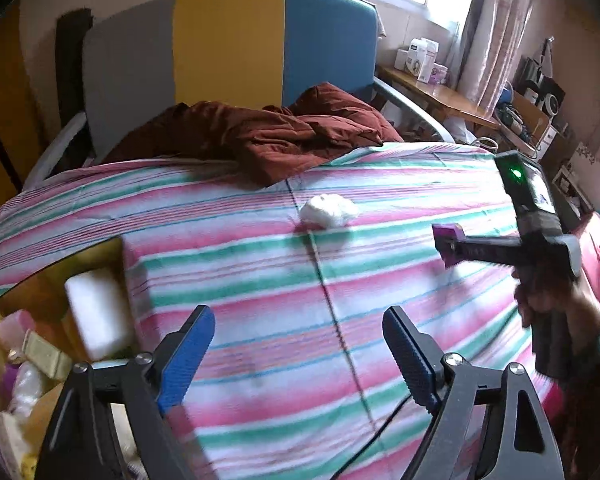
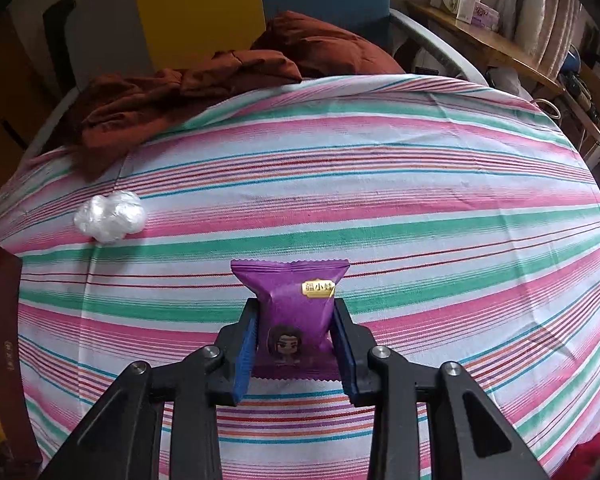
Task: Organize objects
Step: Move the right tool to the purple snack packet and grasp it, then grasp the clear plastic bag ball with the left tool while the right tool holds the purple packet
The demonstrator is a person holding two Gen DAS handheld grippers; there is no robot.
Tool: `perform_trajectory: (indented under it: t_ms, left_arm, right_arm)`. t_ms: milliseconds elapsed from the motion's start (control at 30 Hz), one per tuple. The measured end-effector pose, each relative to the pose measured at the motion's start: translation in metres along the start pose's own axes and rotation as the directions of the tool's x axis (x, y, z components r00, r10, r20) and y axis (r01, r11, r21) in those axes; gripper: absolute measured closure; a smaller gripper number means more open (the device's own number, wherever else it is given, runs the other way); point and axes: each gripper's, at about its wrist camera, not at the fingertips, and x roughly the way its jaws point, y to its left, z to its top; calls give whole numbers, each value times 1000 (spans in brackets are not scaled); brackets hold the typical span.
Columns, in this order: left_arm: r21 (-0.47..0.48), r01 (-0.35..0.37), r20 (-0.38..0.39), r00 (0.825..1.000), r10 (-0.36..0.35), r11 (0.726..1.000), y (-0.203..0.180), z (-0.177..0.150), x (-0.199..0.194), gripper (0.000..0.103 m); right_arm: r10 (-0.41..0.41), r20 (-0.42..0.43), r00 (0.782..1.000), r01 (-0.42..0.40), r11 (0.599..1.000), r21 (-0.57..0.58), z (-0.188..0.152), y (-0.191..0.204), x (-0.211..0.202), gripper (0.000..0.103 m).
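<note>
Here the purple snack packet [image 2: 290, 312] lies on the striped bedsheet [image 2: 380, 200], toward the near edge of the bed, clasped at its two sides by the blue pads [image 2: 246, 354] of the right gripper [image 2: 296, 344]; its sawtooth upper seam projects beyond the fingertips. In the left wrist view that same gripper [image 1: 446, 246] reaches in from the right edge, borne by a hand [image 1: 552, 300], a purple edge showing at its tip. The left gripper [image 1: 300, 356] stands released, fingers wide apart with nothing but sheet between them. A crumpled white plastic wad [image 2: 110, 216] sits well apart from the packet, nearer the head of the bed and toward the left edge. A box [image 1: 116, 280] holding a white block [image 1: 96, 316] and assorted wrapped items occupies the near left corner. A rumpled rust-red blanket [image 1: 260, 136] covers the head end, before a grey, yellow and blue headboard [image 1: 228, 44]. Open sheet stretches across the middle and right of the bed. A cluttered wooden shelf [image 1: 440, 96] runs beyond the right edge.
</note>
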Motion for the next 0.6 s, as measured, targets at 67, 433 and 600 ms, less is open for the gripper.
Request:
perform_trajectory:
  t_ms: [67, 433, 600]
  left_arm:
    - [-15, 7, -12, 1000, -7, 1000, -5, 10, 11, 19]
    - [100, -79, -46, 995, 84, 992, -33, 62, 99, 29]
    - [157, -95, -68, 992, 107, 983, -38, 77, 130, 28]
  right_arm:
    - [4, 8, 1000, -4, 1000, 5, -2, -4, -3, 69]
    - [45, 10, 999, -45, 999, -17, 0, -9, -2, 69]
    - [51, 0, 999, -51, 998, -30, -1, -8, 2, 69]
